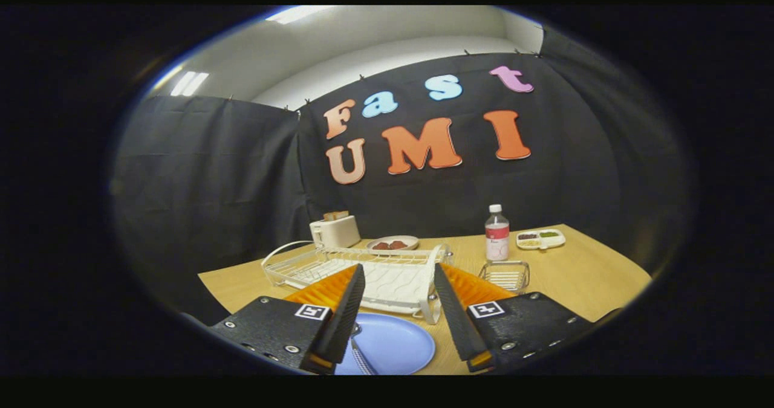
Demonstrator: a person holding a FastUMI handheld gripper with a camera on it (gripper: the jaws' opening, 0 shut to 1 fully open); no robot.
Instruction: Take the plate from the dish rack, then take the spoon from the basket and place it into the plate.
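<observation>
Your gripper (399, 275) is spread open with nothing held, its fingers hanging above the wooden table (580, 275). The blue plate (393, 344) lies flat on the table between and below the fingers, and the spoon (361, 358) rests in it by the left finger. Just beyond stands the white dish rack (363, 269), with the small wire basket (505, 274) to its right.

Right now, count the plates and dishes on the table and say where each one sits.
3: blue plate between the open fingers, a spoon on it; plate with food behind the dish rack; divided dish right of the bottle.
</observation>
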